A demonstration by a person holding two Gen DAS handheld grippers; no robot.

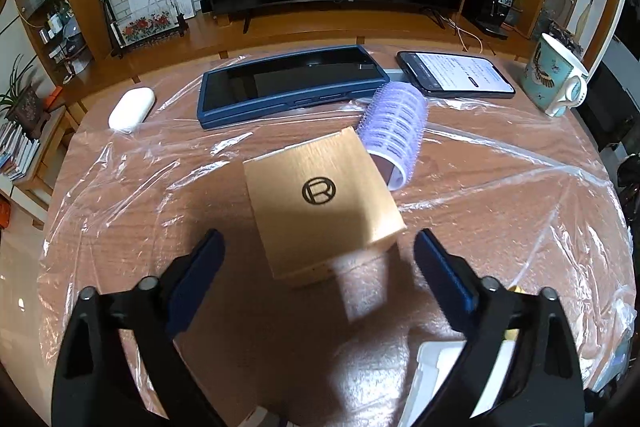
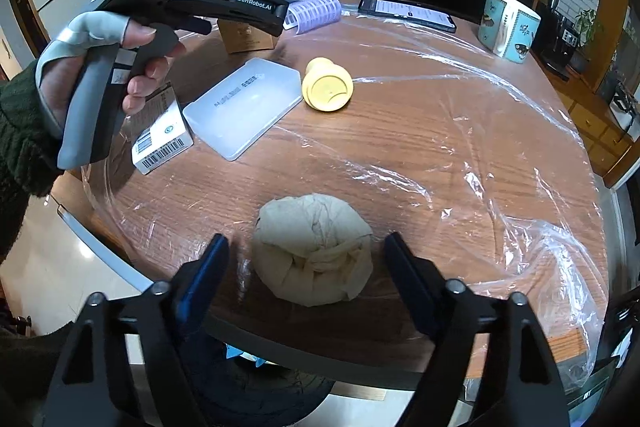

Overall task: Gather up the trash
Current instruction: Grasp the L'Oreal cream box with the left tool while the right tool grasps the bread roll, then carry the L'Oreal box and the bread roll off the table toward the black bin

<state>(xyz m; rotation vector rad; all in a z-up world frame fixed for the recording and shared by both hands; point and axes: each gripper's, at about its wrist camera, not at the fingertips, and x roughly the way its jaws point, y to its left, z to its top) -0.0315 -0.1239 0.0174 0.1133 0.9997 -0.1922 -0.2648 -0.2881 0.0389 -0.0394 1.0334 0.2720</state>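
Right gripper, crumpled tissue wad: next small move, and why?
Probably close the right gripper on the crumpled tissue wad: the wad already sits between the jaws near the table edge, with gaps showing on both sides, so nothing is gripped yet.

Left tool (image 2: 276,15) hides part of brown box (image 2: 244,39).

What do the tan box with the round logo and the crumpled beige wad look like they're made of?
The tan box with the round logo looks like wood or wood-grain printed card, matte with fine brushed streaks. The crumpled beige wad looks like soft tissue paper, given its dull folds and creases.
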